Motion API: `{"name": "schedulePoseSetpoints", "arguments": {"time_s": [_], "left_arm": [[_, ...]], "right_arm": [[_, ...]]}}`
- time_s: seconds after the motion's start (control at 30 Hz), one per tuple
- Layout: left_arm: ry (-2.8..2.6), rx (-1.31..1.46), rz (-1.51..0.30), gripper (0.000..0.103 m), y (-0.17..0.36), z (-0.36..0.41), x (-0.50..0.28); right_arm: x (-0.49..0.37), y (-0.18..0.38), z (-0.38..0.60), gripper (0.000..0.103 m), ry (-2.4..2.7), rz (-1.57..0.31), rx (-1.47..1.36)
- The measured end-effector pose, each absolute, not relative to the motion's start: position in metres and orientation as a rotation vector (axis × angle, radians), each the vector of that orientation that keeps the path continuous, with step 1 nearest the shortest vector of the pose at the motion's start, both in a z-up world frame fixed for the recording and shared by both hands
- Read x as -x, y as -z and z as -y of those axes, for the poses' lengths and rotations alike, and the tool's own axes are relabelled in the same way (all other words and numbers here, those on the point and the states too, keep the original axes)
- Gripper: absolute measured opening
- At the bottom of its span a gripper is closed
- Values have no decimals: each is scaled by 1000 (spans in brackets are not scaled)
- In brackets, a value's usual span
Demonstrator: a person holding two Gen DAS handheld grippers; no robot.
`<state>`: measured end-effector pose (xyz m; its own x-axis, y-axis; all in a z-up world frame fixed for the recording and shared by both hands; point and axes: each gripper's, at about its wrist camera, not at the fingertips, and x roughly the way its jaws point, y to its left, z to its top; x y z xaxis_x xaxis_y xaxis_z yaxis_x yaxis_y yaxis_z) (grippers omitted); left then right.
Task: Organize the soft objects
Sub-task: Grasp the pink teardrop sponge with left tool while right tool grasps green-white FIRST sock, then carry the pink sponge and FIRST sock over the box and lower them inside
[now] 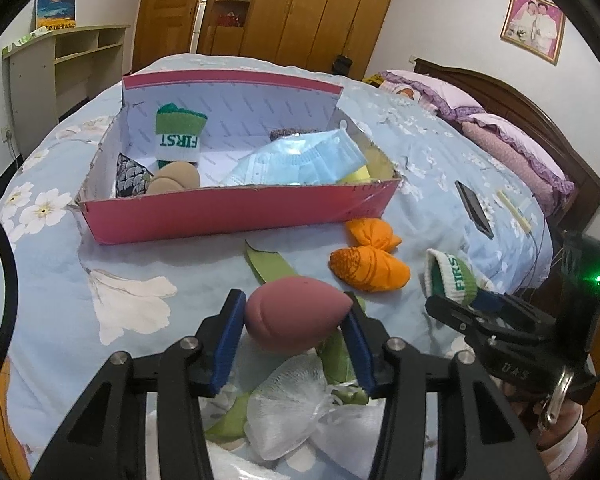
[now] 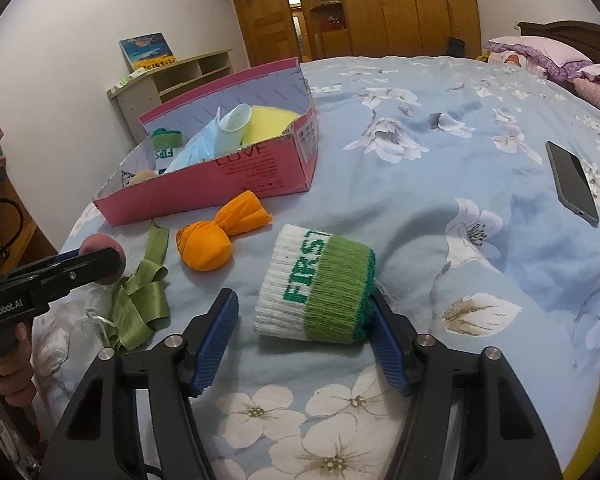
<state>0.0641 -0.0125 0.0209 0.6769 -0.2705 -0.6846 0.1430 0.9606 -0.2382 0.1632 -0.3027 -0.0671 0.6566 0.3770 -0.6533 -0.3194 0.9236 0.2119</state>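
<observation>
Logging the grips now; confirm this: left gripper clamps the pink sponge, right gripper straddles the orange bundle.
Wrong object on the right. In the right wrist view the right gripper straddles the FIRST sock; the orange bundle lies apart. The left gripper does clamp the pink sponge.

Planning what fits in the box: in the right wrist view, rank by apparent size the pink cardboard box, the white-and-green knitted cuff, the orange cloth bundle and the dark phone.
1. Pink cardboard box
2. White-and-green knitted cuff, though nearness to the camera inflates it
3. Orange cloth bundle and dark phone: alike, unranked
</observation>
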Motion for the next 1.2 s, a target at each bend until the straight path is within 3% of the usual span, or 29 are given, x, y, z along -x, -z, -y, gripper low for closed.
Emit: {"name": "schedulePoseSetpoints", "arguments": {"time_s": [0.3,1.2], "left_arm": [[222,175,-805,51,-18,11,-66],[45,217,-697,51,-52,-50,-82]], "right_arm": [[-163,69,307,53,-378,-745,-103],[-144,62,302,47,-371,-618,-50]]}}
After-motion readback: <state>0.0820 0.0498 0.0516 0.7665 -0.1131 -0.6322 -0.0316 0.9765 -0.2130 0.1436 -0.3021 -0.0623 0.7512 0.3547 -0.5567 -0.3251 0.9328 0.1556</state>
